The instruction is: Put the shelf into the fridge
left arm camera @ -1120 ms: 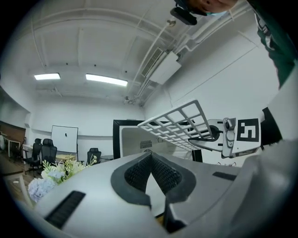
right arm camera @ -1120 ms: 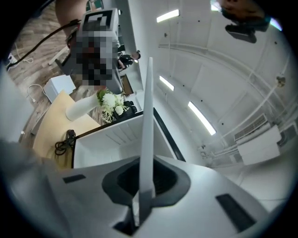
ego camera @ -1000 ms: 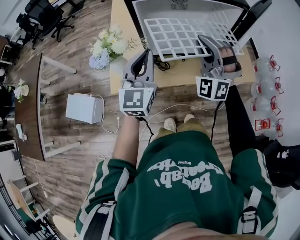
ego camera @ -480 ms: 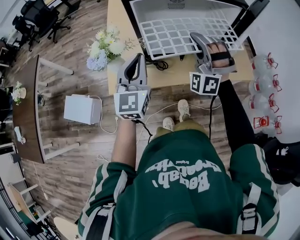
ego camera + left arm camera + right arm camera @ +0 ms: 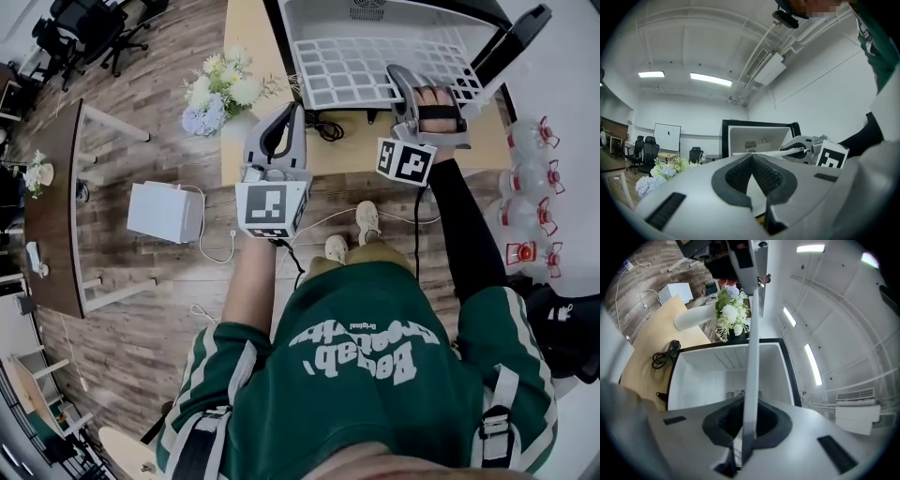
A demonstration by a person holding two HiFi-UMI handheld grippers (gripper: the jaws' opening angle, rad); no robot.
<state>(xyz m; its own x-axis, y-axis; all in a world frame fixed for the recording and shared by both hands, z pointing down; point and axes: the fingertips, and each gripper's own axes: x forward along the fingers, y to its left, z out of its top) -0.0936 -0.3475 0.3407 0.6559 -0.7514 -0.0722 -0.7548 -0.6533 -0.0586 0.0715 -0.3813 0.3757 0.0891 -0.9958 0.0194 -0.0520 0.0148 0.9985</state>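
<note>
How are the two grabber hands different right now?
The right gripper pinches the white shelf; the left gripper is shut on nothing. The right gripper is up at the open fridge; the left gripper sits further back, beside the flowers. Both are grey and carry a marker cube.

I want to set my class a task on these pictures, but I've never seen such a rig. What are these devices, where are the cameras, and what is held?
There is no robot: a person holds tongs in each hand. One picture looks down from a head camera; the other two look along each pair of tongs. The right tongs are clamped on the edge of a white grid shelf, held before an open fridge that stands on a wooden table with flowers and a cable. The left tongs are shut and empty.
</note>
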